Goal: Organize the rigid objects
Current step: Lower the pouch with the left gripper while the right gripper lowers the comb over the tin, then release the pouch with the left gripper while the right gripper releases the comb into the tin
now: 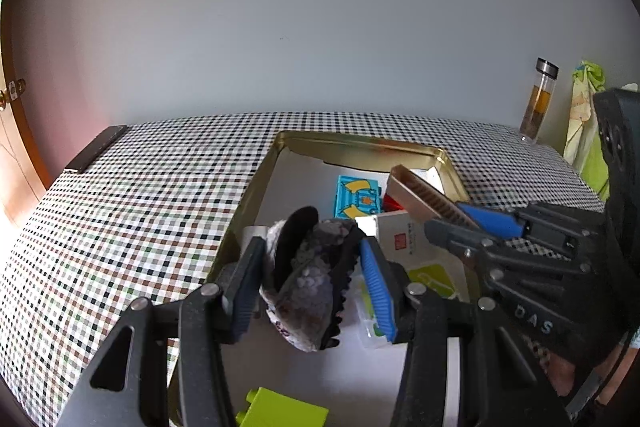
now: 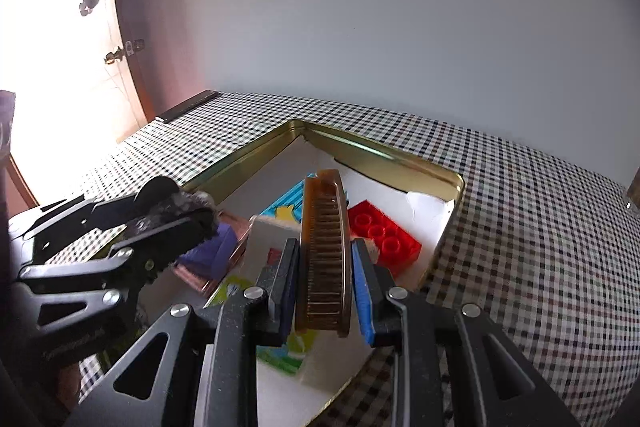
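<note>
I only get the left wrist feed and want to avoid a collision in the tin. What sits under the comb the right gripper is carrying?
Observer: A red brick lies in the gold tin, just right of the comb.
Operator: Is the comb gripped firmly?
Observer: The right gripper is shut on it, pads on both flat sides, teeth facing the camera.
Operator: Anything near my gripper that I miss?
Observer: A purple block sits just below the left gripper and its dark fuzzy item.
</note>
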The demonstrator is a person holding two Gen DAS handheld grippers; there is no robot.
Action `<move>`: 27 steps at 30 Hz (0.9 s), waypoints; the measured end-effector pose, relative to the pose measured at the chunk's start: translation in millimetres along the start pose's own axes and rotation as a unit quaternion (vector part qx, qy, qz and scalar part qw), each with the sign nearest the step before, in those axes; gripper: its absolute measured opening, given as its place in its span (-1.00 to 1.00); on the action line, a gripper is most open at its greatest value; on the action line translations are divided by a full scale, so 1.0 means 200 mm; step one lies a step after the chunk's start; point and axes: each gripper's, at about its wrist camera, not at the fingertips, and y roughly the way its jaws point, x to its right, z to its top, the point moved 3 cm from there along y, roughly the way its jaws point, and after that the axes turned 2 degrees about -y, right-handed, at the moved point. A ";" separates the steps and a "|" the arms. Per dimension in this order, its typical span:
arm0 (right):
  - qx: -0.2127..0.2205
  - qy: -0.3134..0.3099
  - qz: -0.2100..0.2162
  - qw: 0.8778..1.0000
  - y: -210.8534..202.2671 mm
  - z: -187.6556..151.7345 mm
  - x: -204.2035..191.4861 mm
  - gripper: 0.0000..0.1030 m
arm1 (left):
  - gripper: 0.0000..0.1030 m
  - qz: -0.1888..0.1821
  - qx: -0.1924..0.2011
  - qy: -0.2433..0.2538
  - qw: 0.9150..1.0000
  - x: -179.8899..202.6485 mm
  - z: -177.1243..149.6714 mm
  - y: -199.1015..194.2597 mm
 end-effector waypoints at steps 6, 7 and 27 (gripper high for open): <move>0.003 -0.004 0.010 1.000 -0.06 -0.03 -0.02 -0.46 | -0.06 0.003 -0.001 0.004 1.000 0.02 -0.01 -0.01; 0.004 -0.005 0.014 1.000 -0.06 -0.03 -0.02 -0.46 | -0.06 0.004 -0.001 0.005 1.000 0.02 -0.01 -0.01; 0.055 0.028 0.014 0.998 -0.22 -0.02 0.01 0.49 | 0.88 0.041 0.030 -0.004 0.999 -0.01 -0.01 -0.14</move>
